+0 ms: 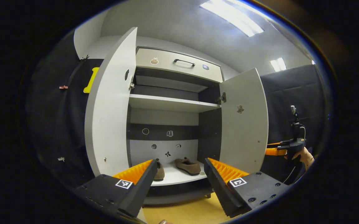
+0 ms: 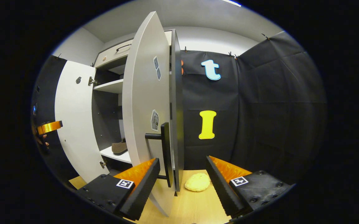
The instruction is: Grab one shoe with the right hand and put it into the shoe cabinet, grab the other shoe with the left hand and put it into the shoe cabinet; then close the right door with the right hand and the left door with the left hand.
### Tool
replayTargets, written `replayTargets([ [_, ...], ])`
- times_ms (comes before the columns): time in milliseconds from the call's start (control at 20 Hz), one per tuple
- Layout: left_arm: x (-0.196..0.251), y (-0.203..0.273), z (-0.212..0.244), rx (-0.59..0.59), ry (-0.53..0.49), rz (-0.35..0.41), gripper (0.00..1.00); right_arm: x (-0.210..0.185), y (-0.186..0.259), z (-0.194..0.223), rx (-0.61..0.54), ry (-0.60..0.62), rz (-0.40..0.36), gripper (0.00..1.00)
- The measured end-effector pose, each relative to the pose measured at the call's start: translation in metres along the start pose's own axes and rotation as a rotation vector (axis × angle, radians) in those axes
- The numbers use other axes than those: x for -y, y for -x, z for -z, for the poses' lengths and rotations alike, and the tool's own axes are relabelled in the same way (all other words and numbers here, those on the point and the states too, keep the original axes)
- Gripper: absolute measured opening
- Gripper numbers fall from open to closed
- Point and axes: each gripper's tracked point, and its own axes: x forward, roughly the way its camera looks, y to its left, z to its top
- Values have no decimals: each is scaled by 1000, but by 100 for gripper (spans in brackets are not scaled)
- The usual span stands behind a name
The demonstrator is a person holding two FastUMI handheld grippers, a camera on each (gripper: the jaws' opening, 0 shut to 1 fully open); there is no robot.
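Observation:
Both doors of the grey shoe cabinet (image 1: 173,102) stand open. On its bottom shelf lie two brown shoes: one shoe (image 1: 188,165) in the middle, the other shoe (image 1: 159,171) half hidden behind my left finger. My left gripper (image 1: 179,183) is open and empty, facing the shelf from in front. My right gripper (image 2: 182,183) is open and empty at the outer face of the right door (image 2: 143,102), with the door's black handle (image 2: 165,149) just ahead of its left finger. In the left gripper view, the right gripper (image 1: 272,151) pokes out from behind the right door (image 1: 244,124).
The left door (image 1: 111,109) swings out wide; its inner face (image 2: 73,124) shows in the right gripper view. A pale yellow lump (image 2: 197,182) lies on the wooden floor (image 2: 195,202) beside the cabinet. Black cloth walls close the booth. A hand (image 1: 305,155) holds the right gripper.

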Motion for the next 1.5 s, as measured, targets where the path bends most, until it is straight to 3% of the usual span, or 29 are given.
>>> replayTargets([
  [150,-9,6,3,-19,-13,-30,96,-21,-3,2,0,-8,-37,96],
  [250,-19,11,4,-27,-26,-56,96,-45,-8,5,0,-26,-98,100],
  [400,-33,24,6,-44,-33,-94,96,-81,-23,8,-11,-30,-180,97],
  [750,-68,57,7,-75,-55,-194,99,-123,-44,18,-26,-46,-252,96],
  [900,-80,70,7,-79,-51,-228,96,-154,-48,21,-37,-48,-327,97],
  [1050,-104,83,10,-88,-61,-280,96,-163,-55,35,-67,37,-304,98],
  [1200,-138,91,14,-99,-70,-338,96,-171,-41,37,-82,14,-329,98],
  [1350,-169,85,23,-116,-64,-358,99,-166,-34,40,-96,-15,-299,98],
  [1500,-180,76,36,-126,-42,-337,94,-162,-22,35,-88,-25,-266,98],
])
